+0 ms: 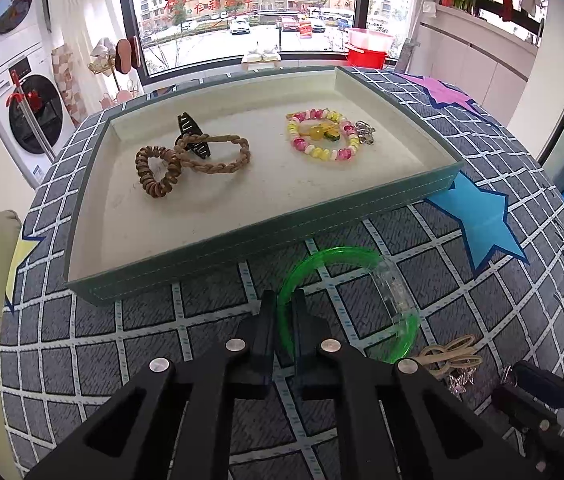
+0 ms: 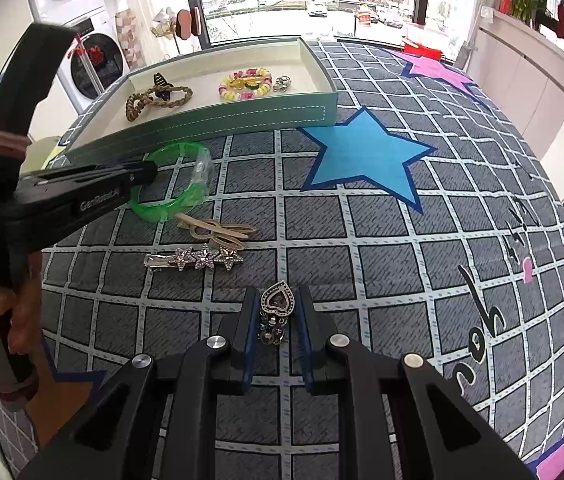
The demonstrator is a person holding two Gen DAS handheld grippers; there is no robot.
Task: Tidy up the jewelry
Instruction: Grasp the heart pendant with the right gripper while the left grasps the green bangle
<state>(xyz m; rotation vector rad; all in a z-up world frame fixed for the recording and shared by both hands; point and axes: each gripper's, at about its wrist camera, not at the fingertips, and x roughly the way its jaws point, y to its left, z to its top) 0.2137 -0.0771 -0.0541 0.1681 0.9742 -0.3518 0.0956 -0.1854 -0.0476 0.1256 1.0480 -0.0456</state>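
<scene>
A green tray holds a brown coil hair tie, a braided band, a black claw clip and a pink-yellow bead bracelet. My left gripper is shut on the rim of a green translucent bangle, just in front of the tray; it also shows in the right wrist view. My right gripper is closed around a silver heart earring on the cloth. A star hair clip and a beige bunny clip lie between them.
The table is covered by a grey grid cloth with a blue star and a pink star. The tray sits at the far left. Washing machines and a window stand behind the table.
</scene>
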